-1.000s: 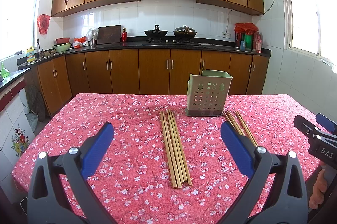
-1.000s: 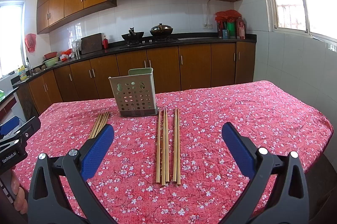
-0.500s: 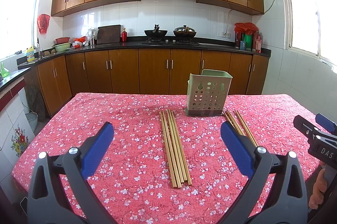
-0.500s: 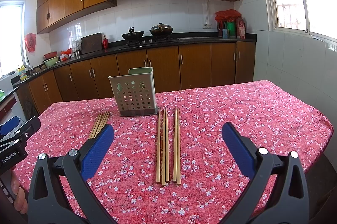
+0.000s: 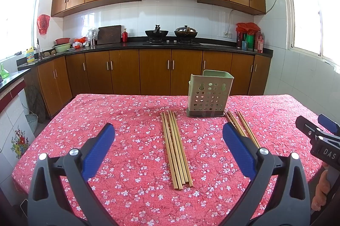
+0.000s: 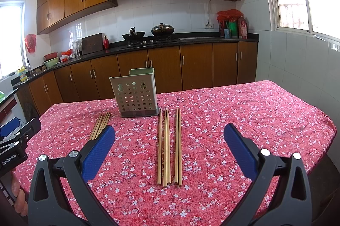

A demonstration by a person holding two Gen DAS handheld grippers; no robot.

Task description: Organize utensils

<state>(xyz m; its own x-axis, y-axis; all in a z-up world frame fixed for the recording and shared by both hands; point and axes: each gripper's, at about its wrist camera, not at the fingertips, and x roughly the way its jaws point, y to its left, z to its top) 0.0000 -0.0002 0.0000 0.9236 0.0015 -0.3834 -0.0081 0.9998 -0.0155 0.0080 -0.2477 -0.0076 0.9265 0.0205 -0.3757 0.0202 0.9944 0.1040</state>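
On the red cloth (image 5: 131,162), 2 chopstick bundles (image 5: 176,149) (image 6: 169,147) are lying before the holder (image 5: 209,96); both grippers (image 5: 167,149) (image 6: 169,150) are hovering wide apart. Best pinching 1 bundle mid-length, squarely.

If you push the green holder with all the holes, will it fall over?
Probably, if pushed near its top: the holder stands tall on a narrow dark base and looks empty, so likely light. The flowery cloth may grip the base, so it could tip rather than slide. Pushed low, it should scoot.

The chopsticks (image 5: 176,147) are made of smooth wood. The holder (image 5: 208,96) is matt plastic. The counter (image 5: 131,136) is covered with rough flowery cloth.
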